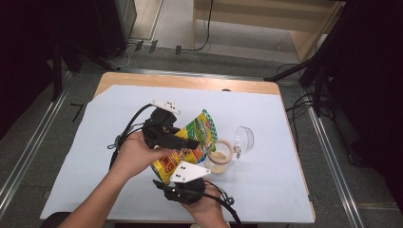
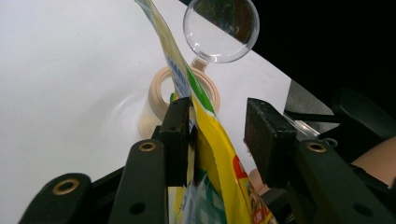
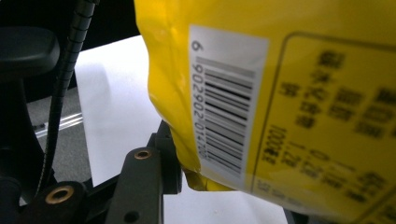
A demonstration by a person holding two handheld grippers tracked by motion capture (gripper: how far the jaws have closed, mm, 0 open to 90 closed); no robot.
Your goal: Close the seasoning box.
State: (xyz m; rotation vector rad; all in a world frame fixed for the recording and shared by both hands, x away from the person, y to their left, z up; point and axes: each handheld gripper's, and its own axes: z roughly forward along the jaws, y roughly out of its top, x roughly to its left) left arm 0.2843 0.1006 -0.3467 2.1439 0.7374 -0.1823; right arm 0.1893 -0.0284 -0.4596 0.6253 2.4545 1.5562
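Note:
A yellow and green snack bag [image 1: 199, 130] hangs tilted, its top end over a small open jar [image 1: 219, 159] with a beige rim. The jar's clear hinged lid [image 1: 244, 137] stands flipped back. In the left gripper view the bag [image 2: 215, 149] passes between my left gripper's [image 2: 217, 116] jaws. It lies against the left pad [image 2: 177, 135] and clear of the right one, so that gripper is open. My right gripper [image 1: 176, 183] is shut on the bag's bottom corner [image 3: 198, 179]. The barcode side of the bag [image 3: 280, 93] hides its far jaw.
A white sheet [image 1: 119, 123] covers the wooden table. The jar [image 2: 159, 100] and its lid [image 2: 219, 30] stand right of centre. Black stands and cables line the floor on both sides. A wooden bench sits beyond the far edge.

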